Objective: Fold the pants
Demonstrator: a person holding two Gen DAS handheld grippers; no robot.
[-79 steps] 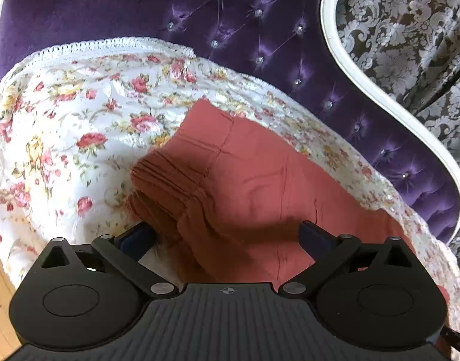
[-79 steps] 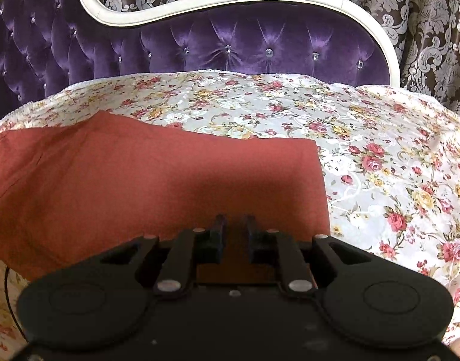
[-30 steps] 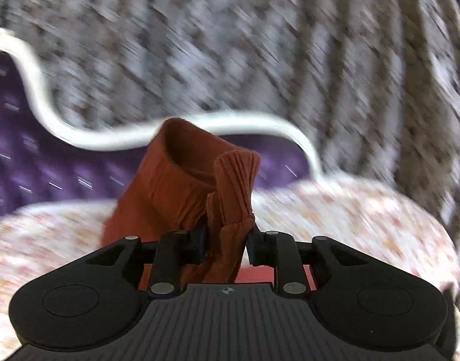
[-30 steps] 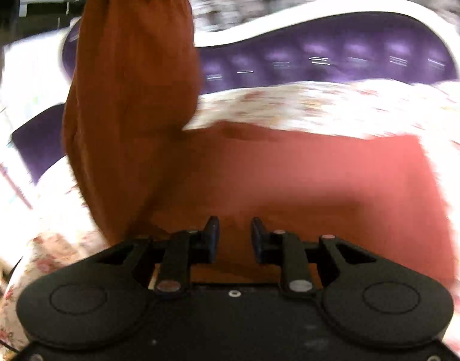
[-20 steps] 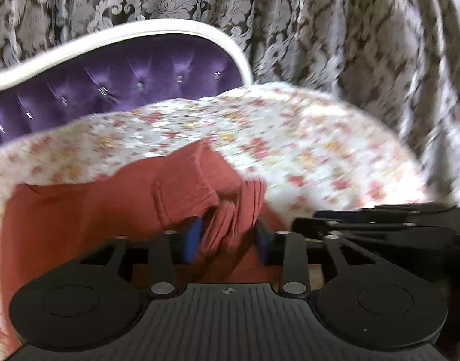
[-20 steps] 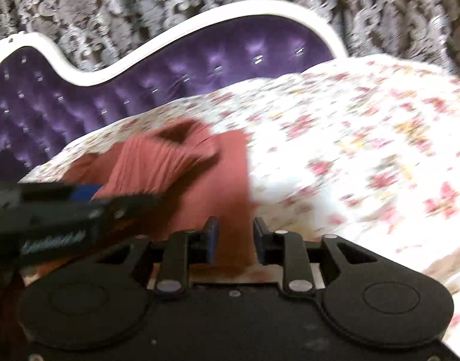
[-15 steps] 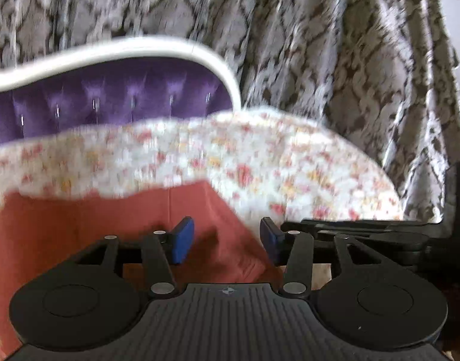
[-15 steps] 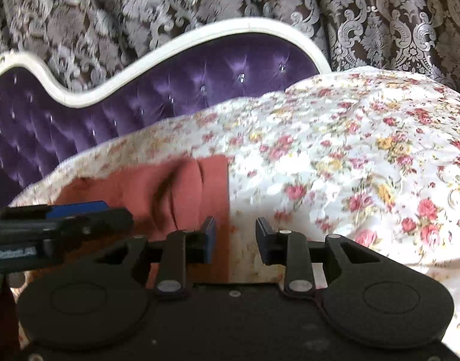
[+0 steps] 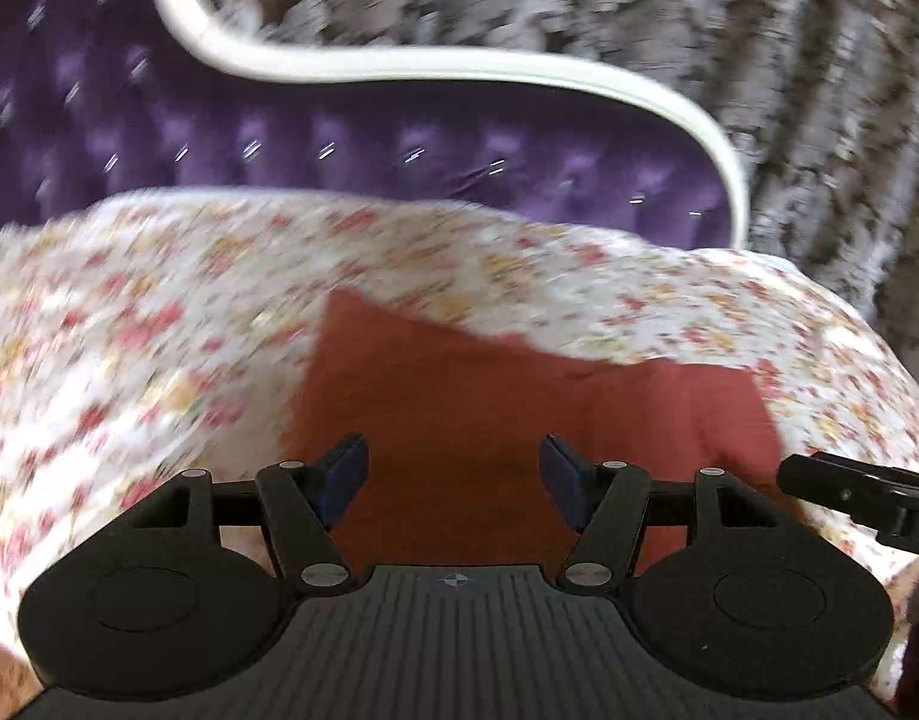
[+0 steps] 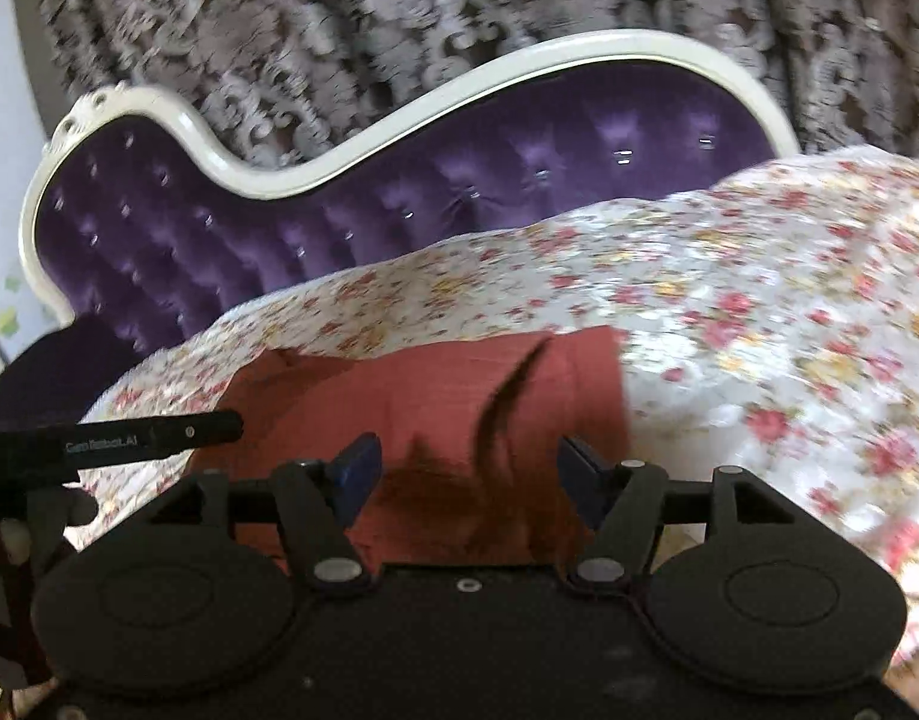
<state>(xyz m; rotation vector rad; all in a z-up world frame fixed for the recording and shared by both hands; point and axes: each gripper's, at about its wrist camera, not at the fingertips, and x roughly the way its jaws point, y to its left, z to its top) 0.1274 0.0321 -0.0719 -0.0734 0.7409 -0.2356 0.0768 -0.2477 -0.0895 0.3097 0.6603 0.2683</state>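
The rust-red pants (image 9: 519, 402) lie folded over on the flowered bed cover (image 9: 129, 330). In the right wrist view the pants (image 10: 435, 396) show a dark crease near their right edge. My left gripper (image 9: 453, 474) is open and empty just above the near part of the pants. My right gripper (image 10: 468, 471) is open and empty over the near right part of the pants. The right gripper's side shows at the right edge of the left wrist view (image 9: 861, 492), and the left gripper's side shows at the left of the right wrist view (image 10: 111, 438).
A purple tufted headboard (image 10: 399, 198) with a white curved frame (image 10: 447, 96) stands behind the bed. A patterned grey-brown curtain (image 10: 399, 12) hangs behind it. The flowered cover (image 10: 759, 312) spreads to the right of the pants.
The left gripper carried the waistband end over onto the legs, let go and opened wide. The right gripper also opened. Both have pulled back from the folded pants.
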